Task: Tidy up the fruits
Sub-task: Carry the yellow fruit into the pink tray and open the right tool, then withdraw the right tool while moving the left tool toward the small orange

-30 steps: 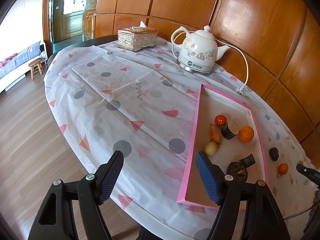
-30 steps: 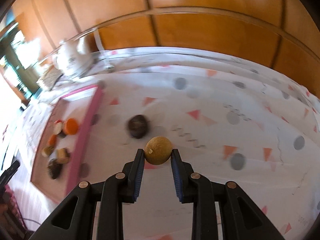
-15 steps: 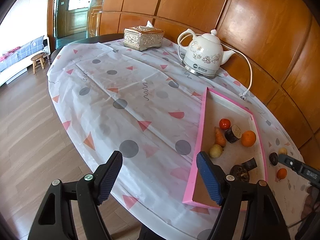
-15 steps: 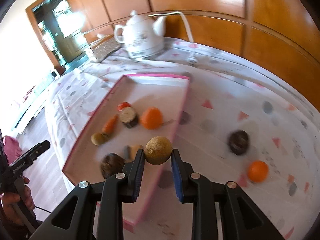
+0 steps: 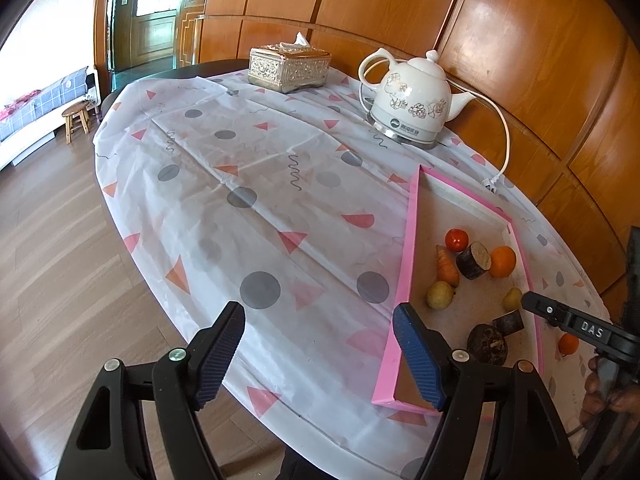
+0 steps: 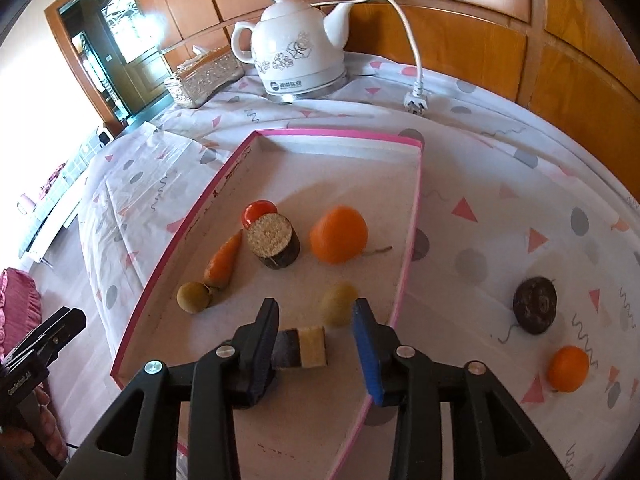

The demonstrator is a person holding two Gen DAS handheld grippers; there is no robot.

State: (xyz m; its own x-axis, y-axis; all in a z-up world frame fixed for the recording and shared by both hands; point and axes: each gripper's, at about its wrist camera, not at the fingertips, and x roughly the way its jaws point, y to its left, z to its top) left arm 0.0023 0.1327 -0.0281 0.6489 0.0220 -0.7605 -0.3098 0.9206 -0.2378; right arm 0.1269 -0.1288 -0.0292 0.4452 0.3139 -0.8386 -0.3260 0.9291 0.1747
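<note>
From my left wrist: my left gripper (image 5: 320, 354) hangs wide and empty over the patterned surface (image 5: 280, 200) beside the shallow pink-rimmed cardboard tray (image 5: 408, 248), which holds most of the fruits.

From my right wrist: my right gripper (image 6: 316, 344) is opening its jaws above the tray; the small yellow-green round fruit (image 6: 338, 304) lies loose between them. A dark brown round fruit (image 6: 535, 305) and a small orange tangerine (image 6: 568, 369) wait outside.

Trays: we count one pink tray (image 6: 412, 216)
Oranges: we see two, one in the tray (image 6: 338, 234), one on the worktop (image 6: 567, 368)
Small yellow fruits: two (image 6: 193, 297) (image 6: 338, 304)
Carrots: one (image 6: 224, 260)
Tomatoes: one (image 6: 256, 210)
Kettles: one (image 6: 298, 60)
Tissue boxes: one (image 5: 289, 66)
</note>
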